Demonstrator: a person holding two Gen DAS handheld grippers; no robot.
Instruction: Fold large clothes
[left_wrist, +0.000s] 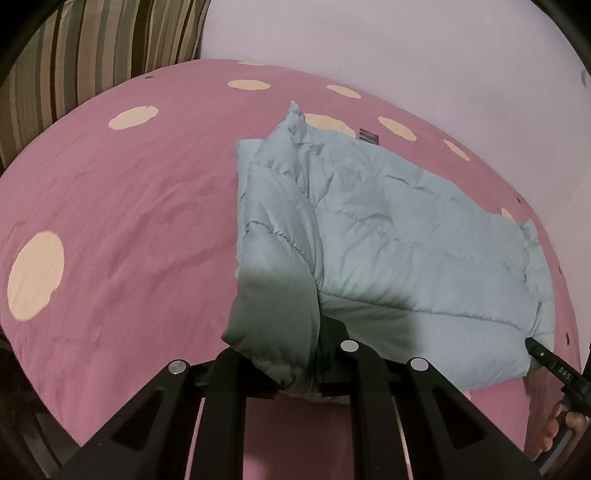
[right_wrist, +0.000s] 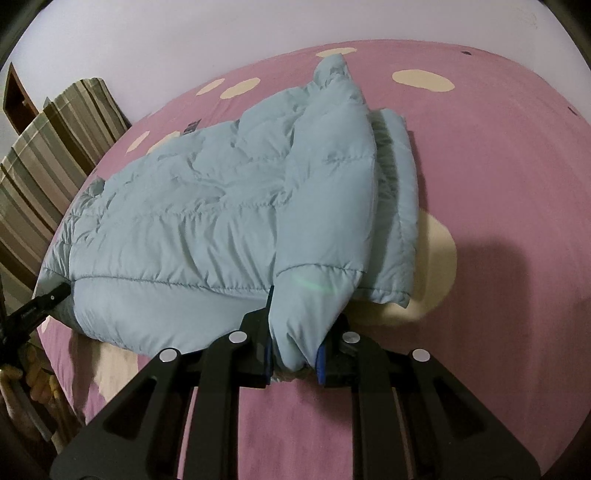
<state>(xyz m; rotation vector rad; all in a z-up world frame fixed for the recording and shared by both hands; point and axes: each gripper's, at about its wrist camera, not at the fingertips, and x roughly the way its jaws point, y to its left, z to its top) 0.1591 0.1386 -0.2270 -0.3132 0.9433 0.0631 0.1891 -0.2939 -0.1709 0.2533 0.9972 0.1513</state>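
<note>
I'm clamping 1 sleeve cuff of the pale blue puffer jacket in my left gripper and the other in my right gripper, so both sleeves are folding inward over its body, spread on the pink bedspread

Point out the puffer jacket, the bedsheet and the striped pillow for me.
puffer jacket (right_wrist: 207, 206): right wrist view, on its quilted body.
bedsheet (left_wrist: 129, 206): left wrist view, on bare pink fabric left of the jacket.
striped pillow (left_wrist: 92, 48): left wrist view, on its striped face, upper left.
</note>
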